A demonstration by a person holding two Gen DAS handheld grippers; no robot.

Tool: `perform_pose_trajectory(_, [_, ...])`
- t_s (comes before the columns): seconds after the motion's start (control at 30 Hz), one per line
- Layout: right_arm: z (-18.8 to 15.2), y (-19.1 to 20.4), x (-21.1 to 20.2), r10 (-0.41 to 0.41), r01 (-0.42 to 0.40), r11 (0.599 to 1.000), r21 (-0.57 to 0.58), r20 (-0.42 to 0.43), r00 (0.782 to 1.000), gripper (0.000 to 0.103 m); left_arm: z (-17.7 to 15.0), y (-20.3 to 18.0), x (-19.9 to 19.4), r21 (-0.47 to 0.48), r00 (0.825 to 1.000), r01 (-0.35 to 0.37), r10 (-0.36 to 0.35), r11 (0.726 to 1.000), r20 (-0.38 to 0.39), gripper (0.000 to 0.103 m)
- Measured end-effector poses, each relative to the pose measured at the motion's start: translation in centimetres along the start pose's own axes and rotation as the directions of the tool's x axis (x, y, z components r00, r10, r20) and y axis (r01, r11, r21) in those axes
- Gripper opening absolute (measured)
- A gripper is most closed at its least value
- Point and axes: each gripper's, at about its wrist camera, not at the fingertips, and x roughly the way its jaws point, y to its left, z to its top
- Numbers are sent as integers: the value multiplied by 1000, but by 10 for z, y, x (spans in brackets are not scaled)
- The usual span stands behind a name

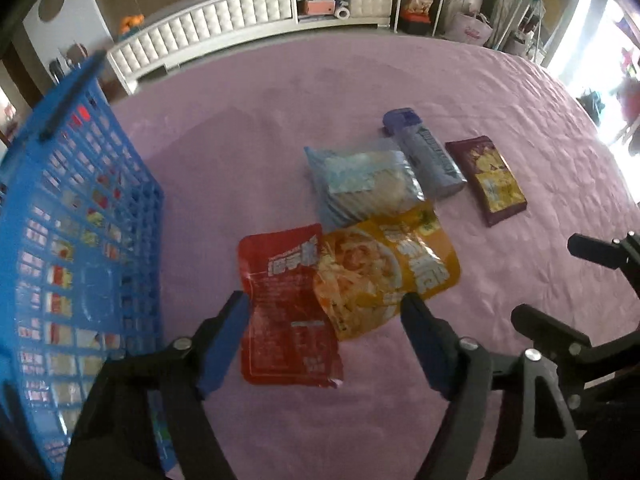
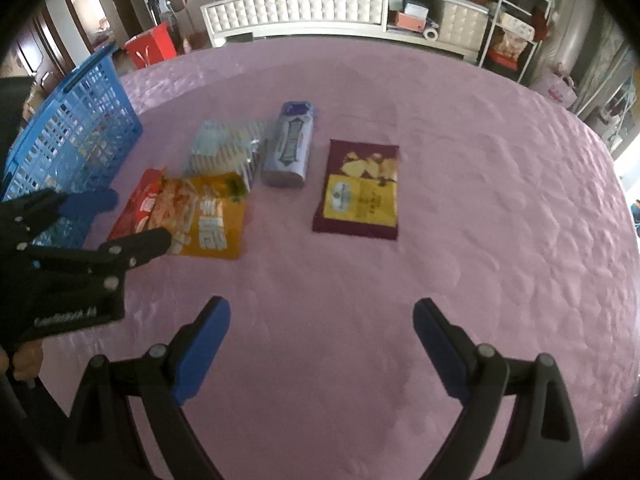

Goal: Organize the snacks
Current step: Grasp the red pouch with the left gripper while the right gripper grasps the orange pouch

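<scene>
**Both claws spread and empty; five snack packets loose on the cover, basket waiting at left**

Left gripper [image 1: 324,344] poised low over the pink cover [image 1: 500,320], jaws spread wide, nothing between the pads. Directly ahead, framed between its fingers: red pouch [image 1: 288,312], lying flat, near end closest to the claw. Overlapping the red pouch's far right corner: orange pouch [image 1: 384,272], skewed, partly on top. Beyond that, further forward: pale blue bag [image 1: 364,184], then grey-blue tube pack [image 1: 424,156] and maroon packet [image 1: 486,180] off to the forward right, each just beside the next.

Immediately left of the left claw: blue lattice basket [image 1: 80,240], wall close against the left finger, coloured packets dimly visible through the mesh. Apparent reason for that placement: short carry from pile to basket.

Right gripper [image 2: 322,344] held back over bare cover, jaws likewise spread, holding nothing; all packets well ahead of it, maroon packet nearest its centreline.

Judgement: sorting partly done, five items outstanding. Red pouch the likely next pick, being nearest and squarely aligned. Risk noted: flat, slick pouch hard to pinch off soft fabric; overlapping orange pouch liable to be dragged along.
</scene>
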Motion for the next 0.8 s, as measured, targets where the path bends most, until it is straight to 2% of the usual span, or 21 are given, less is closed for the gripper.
perform_pose_trajectory(0.13, [1, -2, 0, 17, -17, 1000, 5, 15, 1000, 95, 1, 13, 6, -8, 1000, 9, -9, 1000, -2, 70])
perform_pose_trajectory(0.23, [2, 0, 0, 35, -35, 999, 5, 22, 999, 95, 0, 27, 16, -44, 997, 61, -63, 997, -43, 62])
perform_pose_trajectory(0.43, [4, 7, 1, 58, -58, 998, 0, 15, 998, 95, -8, 26, 11, -24, 998, 52, -53, 998, -44, 60])
perform_pose_trajectory(0.53, [6, 9, 1, 69, -69, 998, 5, 11, 998, 95, -14, 26, 5, -45, 998, 51, -53, 998, -45, 46])
perform_pose_trajectory(0.6, [7, 12, 0, 70, -70, 998, 5, 10, 998, 95, -17, 26, 0, -57, 998, 46, -47, 997, -30, 29])
perform_pose_trajectory(0.7, [12, 17, 0, 74, -73, 997, -7, 9, 997, 95, -23, 22, -6, -53, 998, 64, -65, 997, -19, 20])
perform_pose_trajectory(0.8, [16, 24, -1, 75, -75, 996, -40, 15, 997, 95, -31, 23, -15, -48, 999, 51, -50, 998, 20, 15])
